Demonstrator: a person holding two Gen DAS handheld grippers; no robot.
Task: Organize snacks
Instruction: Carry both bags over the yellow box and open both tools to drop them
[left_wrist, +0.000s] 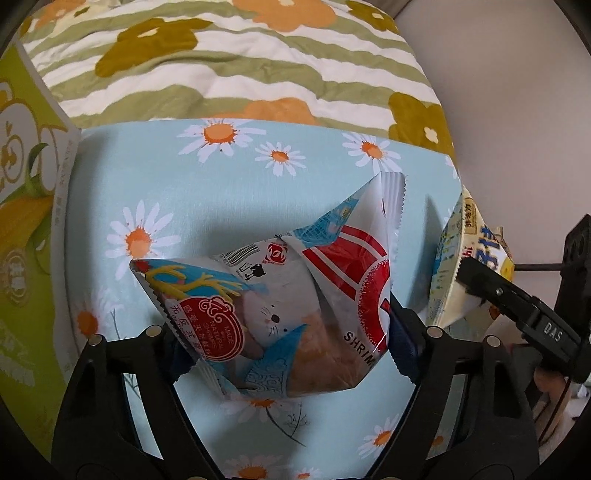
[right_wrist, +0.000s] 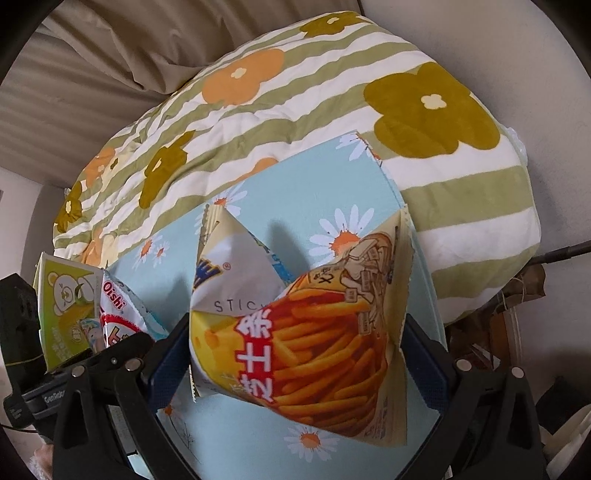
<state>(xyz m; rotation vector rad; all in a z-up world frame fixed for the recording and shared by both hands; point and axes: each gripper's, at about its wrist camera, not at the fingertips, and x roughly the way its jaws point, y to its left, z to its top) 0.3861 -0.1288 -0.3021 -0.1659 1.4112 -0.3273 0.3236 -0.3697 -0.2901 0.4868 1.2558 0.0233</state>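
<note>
We grasp the shrimp cracker bag (left_wrist: 295, 310) in the left gripper (left_wrist: 284, 347) and the fries-stick bag (right_wrist: 306, 354) in the right gripper (right_wrist: 295, 354); slick inflated film may slip or burst if over-squeezed.

Left gripper (left_wrist: 291, 347): matte black, two broad forked arms fanning from the lower frame edge; round silver studs set in pairs near each arm's shoulder; dark blue pads on the inner faces of the fingers (left_wrist: 400, 332).

Right gripper (right_wrist: 295, 350): same black build, same forked arms and paired silver studs; navy blue pads lining the fingers (right_wrist: 170, 354). Seen from the left wrist camera as a slim black bar with one small silver screw and white lettering "DAS" on its side; a perforated black block and a thin dark rod behind it.

White lettering "GenRobo", partly cut off, on the left gripper's side in the right wrist view.
</note>
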